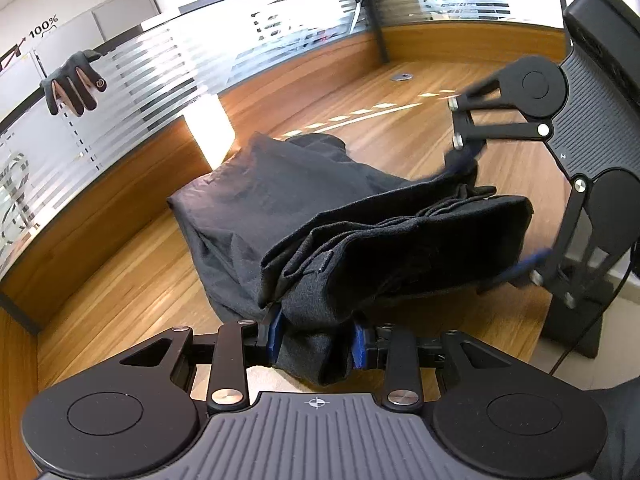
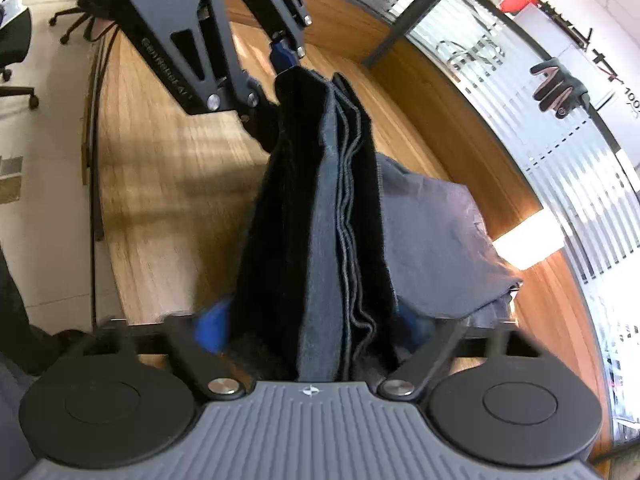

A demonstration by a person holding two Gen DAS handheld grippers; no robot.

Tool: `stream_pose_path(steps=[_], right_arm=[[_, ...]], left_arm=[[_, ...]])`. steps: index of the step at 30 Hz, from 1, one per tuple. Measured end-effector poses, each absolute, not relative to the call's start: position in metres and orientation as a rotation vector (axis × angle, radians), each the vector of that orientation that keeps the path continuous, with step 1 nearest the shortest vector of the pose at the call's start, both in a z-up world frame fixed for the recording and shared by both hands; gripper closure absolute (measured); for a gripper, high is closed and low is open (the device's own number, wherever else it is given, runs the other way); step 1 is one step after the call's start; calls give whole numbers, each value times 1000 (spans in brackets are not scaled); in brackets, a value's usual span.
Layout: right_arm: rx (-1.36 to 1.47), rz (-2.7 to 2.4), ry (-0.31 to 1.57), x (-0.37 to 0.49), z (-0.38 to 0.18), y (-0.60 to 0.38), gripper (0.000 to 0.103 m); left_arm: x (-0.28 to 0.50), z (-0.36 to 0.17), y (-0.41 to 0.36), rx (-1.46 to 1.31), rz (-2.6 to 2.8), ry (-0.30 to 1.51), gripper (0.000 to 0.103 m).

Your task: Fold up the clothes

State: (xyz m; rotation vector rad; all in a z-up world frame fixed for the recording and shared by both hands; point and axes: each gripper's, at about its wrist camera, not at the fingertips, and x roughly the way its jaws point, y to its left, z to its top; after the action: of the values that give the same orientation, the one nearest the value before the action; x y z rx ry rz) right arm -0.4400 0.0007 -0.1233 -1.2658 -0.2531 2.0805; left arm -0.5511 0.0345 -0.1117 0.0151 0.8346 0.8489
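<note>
Garment: dark, bunched in layers, stretched between our two grippers, its far part resting on the desk. Left gripper and right gripper: jaws clenched on cloth. We judge a fold underway; we hold both ends level and taut, layered edges aligned.

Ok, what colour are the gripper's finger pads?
Blue, clearest in the left wrist view on the left gripper pads.

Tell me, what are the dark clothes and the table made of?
The dark garment looks like soft matte woven fabric, maybe cotton: it folds, wrinkles and shows stitched hems. The table looks like wood or wood-look laminate, with brown grain stripes and a slight sheen.
</note>
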Motion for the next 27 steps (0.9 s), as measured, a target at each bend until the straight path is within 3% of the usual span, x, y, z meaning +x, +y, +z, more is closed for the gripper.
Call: stream_pose_path(steps=[2, 4, 5, 12, 17, 20, 27], right_arm=[[-1253, 2077, -226, -439, -117, 0, 73], [-1233, 2063, -204, -438, -105, 1, 88], [-1227, 2056, -193, -437, -98, 1, 90], [-1168, 2037, -84, -424, -58, 12, 94], [-1135, 2057, -17, -408, -44, 25, 95], [-1114, 2092, 22, -399, -44, 29, 95], [-1102, 2160, 71, -389, -49, 28, 95]], left_arm=[[-550, -111, 32, 16, 846, 835, 67], [-550, -108, 30, 5, 847, 828, 67], [-551, -105, 29, -2, 850, 820, 67], [-564, -77, 31, -107, 792, 771, 60], [-597, -47, 36, -204, 718, 712, 61], [-613, -35, 55, -308, 755, 687, 82], [-593, -36, 123, -417, 838, 628, 89]])
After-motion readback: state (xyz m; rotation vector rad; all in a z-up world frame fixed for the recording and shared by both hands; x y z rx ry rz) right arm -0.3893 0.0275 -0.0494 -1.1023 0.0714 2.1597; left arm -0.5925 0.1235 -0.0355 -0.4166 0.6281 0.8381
